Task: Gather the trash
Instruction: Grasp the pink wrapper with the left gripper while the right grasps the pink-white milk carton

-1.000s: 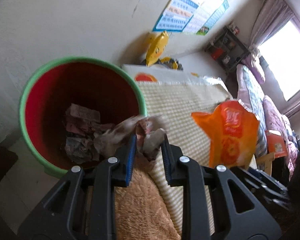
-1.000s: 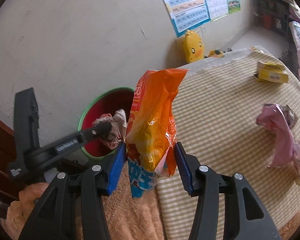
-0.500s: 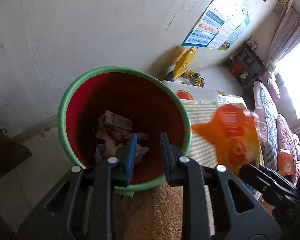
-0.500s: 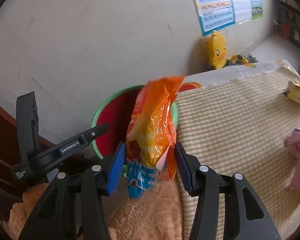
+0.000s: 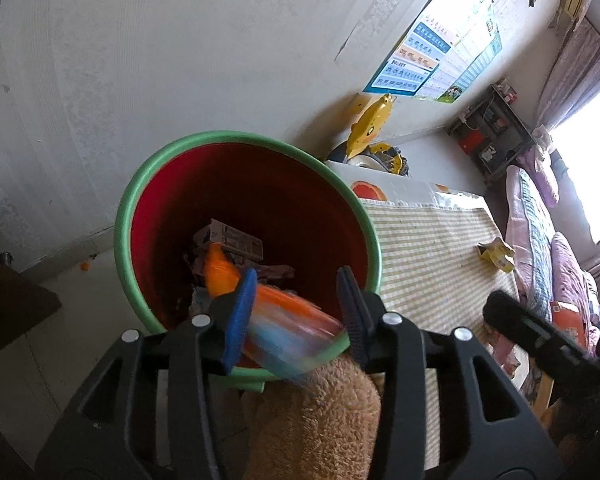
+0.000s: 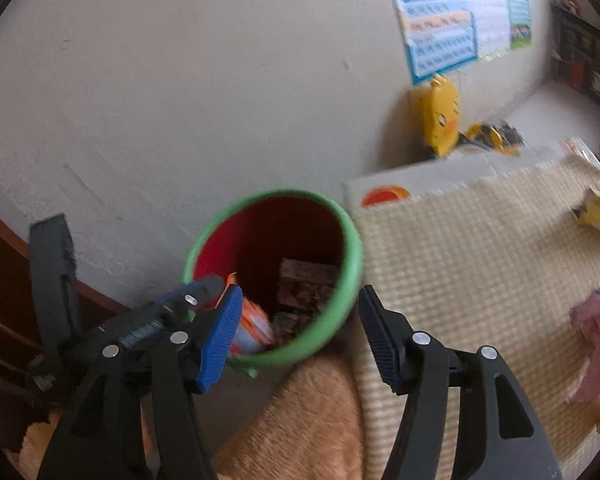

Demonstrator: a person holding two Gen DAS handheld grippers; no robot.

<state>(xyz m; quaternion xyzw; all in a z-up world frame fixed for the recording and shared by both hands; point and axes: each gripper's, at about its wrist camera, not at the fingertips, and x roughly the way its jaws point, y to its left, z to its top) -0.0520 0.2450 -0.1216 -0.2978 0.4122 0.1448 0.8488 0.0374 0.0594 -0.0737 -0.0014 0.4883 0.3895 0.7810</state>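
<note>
- Left wrist view: the left gripper (image 5: 296, 312) hangs over the bin (image 5: 148, 200), a red pail with a green rim; its jaws are opening and press on nothing.
- The orange bag (image 5: 276, 320) shows blurred between and beyond the jaws, at the bin's near rim; it looks to be dropping in, though the blur leaves that uncertain. Older trash (image 5: 236, 240) lies at the bin's bottom.
- Step in hand, by judgement: the drop of the bag into the bin. The next move calls for a turn back to the desk (image 5: 428, 240) for what is left.
- A yellow box (image 5: 496, 254) lies on the desk, well apart from the bin. A fuzzy tan cloth (image 5: 320, 420) sits just below the gripper.
- Right wrist view: the right gripper (image 6: 296, 336) has its jaws opening, with nothing between them; the bag (image 6: 252, 328) sits inside the bin (image 6: 352, 264) at its near-left wall.
- The left gripper (image 6: 172, 312) reaches in beside the bin's left rim, close to the right gripper's left finger; the two could collide on withdrawal.
- On the desk (image 6: 480, 260) remain the yellow box (image 6: 598, 212) and a pink wrapper (image 6: 596, 340), both well apart from the bin.
</note>
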